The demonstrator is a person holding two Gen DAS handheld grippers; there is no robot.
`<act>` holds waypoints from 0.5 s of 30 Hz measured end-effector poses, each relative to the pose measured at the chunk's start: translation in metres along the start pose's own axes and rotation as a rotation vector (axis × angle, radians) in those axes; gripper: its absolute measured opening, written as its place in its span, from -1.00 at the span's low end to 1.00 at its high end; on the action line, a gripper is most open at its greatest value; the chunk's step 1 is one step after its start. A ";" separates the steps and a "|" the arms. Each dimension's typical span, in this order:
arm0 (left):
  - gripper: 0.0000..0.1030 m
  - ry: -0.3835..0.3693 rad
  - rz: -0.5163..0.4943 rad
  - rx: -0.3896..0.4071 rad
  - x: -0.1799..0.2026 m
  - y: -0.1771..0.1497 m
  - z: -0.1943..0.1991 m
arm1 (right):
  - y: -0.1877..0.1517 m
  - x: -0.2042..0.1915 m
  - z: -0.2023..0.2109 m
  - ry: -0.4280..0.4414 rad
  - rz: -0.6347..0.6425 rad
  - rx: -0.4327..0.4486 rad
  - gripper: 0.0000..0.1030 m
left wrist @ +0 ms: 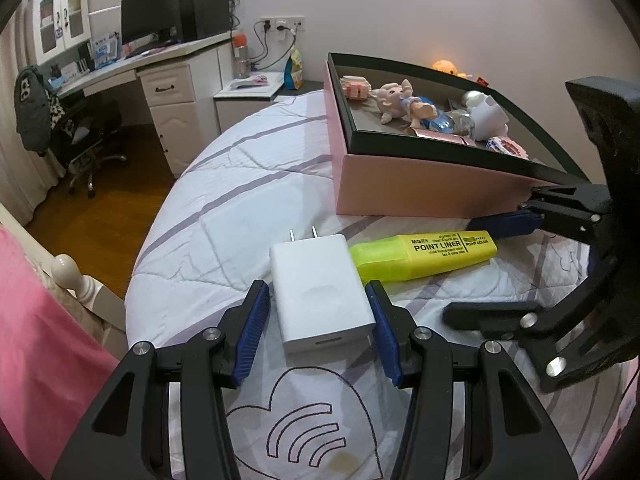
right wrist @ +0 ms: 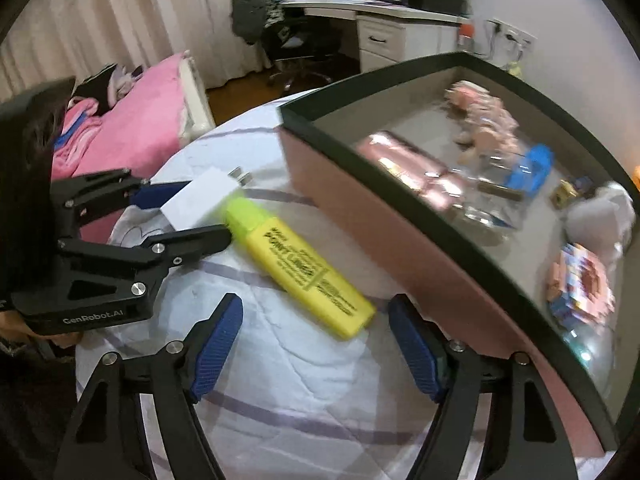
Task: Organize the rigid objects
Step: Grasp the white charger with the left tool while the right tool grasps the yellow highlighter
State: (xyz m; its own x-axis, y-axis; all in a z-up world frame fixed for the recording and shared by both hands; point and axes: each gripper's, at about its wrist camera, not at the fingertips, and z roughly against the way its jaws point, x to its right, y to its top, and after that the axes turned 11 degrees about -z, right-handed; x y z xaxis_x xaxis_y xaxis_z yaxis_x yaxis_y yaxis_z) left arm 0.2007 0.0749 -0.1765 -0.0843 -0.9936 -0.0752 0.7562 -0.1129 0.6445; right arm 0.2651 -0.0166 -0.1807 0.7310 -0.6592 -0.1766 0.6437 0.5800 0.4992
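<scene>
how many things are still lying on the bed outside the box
2: the white charger between the left gripper's fingers, and the yellow highlighter beside it, before the pink box. Others may be hidden.

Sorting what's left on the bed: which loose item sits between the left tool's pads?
The white charger. The yellow highlighter lies beside it, outside those pads, nearer the pink box.

White charger (left wrist: 320, 286), yellow highlighter (left wrist: 424, 254), pink black-rimmed box (left wrist: 400, 184), and a quilt (left wrist: 240, 208) that looks pale lilac-striped.
</scene>
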 end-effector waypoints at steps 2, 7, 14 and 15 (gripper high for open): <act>-0.01 0.003 -0.006 -0.002 0.001 0.000 0.000 | 0.002 -0.004 -0.001 0.010 0.004 0.009 0.48; -0.06 0.002 -0.009 -0.003 0.001 -0.001 0.001 | 0.009 -0.015 -0.007 0.013 0.040 0.006 0.45; -0.17 0.001 -0.005 -0.004 -0.004 -0.002 0.002 | 0.019 -0.030 -0.020 0.019 0.081 0.024 0.32; -0.18 0.004 -0.007 -0.004 -0.004 -0.002 0.002 | 0.019 -0.032 -0.020 0.013 0.089 0.028 0.31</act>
State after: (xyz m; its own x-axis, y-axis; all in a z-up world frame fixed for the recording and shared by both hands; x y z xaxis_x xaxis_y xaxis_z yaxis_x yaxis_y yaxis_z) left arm 0.1984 0.0793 -0.1763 -0.0869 -0.9928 -0.0822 0.7583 -0.1194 0.6408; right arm 0.2585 0.0246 -0.1829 0.7881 -0.5990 -0.1418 0.5698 0.6225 0.5365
